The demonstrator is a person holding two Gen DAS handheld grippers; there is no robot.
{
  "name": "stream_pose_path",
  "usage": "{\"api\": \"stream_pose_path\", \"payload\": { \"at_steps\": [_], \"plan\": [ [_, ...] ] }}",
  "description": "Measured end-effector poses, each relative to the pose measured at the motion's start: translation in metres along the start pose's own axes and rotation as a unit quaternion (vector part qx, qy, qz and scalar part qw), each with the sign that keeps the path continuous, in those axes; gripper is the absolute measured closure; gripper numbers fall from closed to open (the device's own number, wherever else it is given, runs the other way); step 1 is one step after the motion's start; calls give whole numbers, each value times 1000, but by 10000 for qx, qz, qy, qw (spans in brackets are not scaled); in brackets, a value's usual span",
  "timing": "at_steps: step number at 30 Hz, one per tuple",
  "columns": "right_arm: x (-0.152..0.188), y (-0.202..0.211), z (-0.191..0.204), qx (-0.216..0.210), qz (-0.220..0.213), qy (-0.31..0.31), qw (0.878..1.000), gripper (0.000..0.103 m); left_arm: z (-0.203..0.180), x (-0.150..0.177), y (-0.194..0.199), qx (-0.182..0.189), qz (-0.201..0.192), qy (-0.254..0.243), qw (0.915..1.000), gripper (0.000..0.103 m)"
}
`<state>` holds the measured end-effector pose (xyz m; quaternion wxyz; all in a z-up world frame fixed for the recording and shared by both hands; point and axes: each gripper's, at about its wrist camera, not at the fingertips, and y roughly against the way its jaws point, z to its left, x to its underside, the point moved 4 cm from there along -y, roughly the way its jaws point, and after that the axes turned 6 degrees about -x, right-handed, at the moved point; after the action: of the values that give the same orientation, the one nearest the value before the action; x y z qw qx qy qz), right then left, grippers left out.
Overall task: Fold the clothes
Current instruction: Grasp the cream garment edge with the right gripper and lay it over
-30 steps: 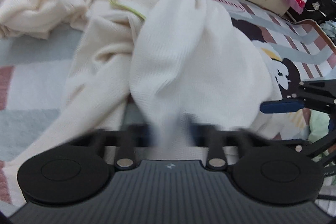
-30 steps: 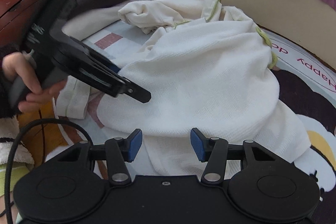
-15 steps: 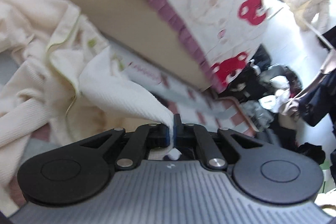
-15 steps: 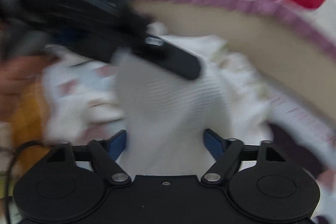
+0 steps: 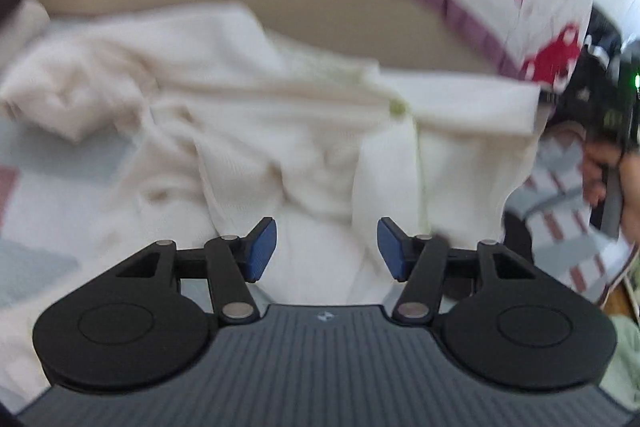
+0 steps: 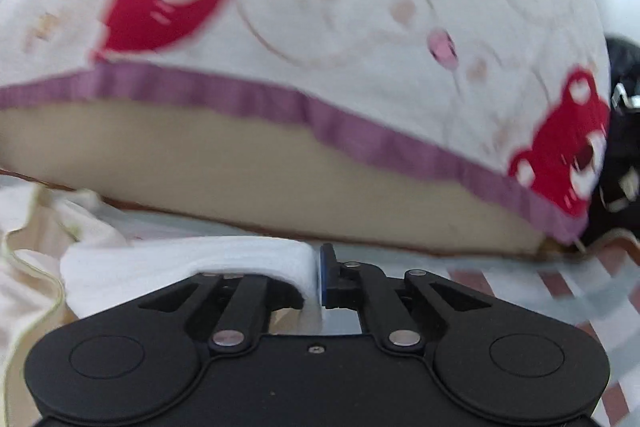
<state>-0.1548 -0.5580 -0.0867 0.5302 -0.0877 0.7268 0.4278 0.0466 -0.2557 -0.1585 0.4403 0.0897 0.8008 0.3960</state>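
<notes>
Ahead of the left gripper: the cream garment [image 5: 280,131] lay rumpled across the patterned mat [image 5: 44,187], spreading from the far left to the far right of the view; its pale green trim [image 5: 396,107] sat just beyond the right-hand blue pad
Left gripper [image 5: 327,249]: jaws had just been opening and stood moderately apart; blue pads clear of the cloth, nothing pinched between them; the garment lay below and beyond the gap
Right gripper [image 6: 320,277]: jaws had just been closing and were pressed together on a white fold of the garment [image 6: 192,263]; the fold ran from the pads off to the left over the left-hand finger linkage
Right hand [image 5: 608,179]: seen at the right edge of the left wrist view, wrapped round a gripper handle, beside the garment's right end
Beyond both grippers: a beige mattress side [image 6: 240,163] under a white quilt with red prints and purple edging [image 6: 360,27]; the garment's far edge lay close against it, contact unclear through blur
Right of the right gripper: striped mat [image 6: 560,279]; dark clutter [image 6: 624,155] past the quilt's corner, too blurred to name
</notes>
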Motion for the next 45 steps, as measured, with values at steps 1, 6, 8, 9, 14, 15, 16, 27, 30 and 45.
{"api": "stream_pose_path", "payload": {
  "at_steps": [1,6,8,9,14,15,16,27,30,45],
  "plan": [
    [7,-7,-5,29,110,-77,9999,96,-5,5,-8,-27,170,-99,9998,48],
    [39,-42,-20,52,713,-445,9965,78,-25,26,-35,-288,573,-630,9960,42],
    [48,-45,-24,74,862,-567,9946,62,-31,30,-39,-460,615,-912,9929,40],
    [51,-44,-27,63,877,-629,9941,60,-31,31,-40,-577,593,-1032,9912,39],
    [66,-22,-46,-241,1031,-1314,9857,43,-29,31,-41,-620,549,-1066,9908,34],
    [71,-17,-50,-377,1089,-1517,9817,43,-29,30,-43,-630,585,-1040,9909,34],
    [76,-13,-54,-485,1155,-1698,9775,43,-31,28,-46,-672,612,-1047,9903,34],
    [150,33,-38,-2167,1794,-2880,9154,41,-54,33,-61,-1611,324,-1507,9748,75],
    [156,26,-15,-2375,1834,-3042,9041,41,-52,28,-50,-1874,175,-1407,9720,100],
    [154,37,-3,-2238,1722,-2994,9114,40,-5,37,120,-2910,-1888,969,9329,100]
  ]
}}
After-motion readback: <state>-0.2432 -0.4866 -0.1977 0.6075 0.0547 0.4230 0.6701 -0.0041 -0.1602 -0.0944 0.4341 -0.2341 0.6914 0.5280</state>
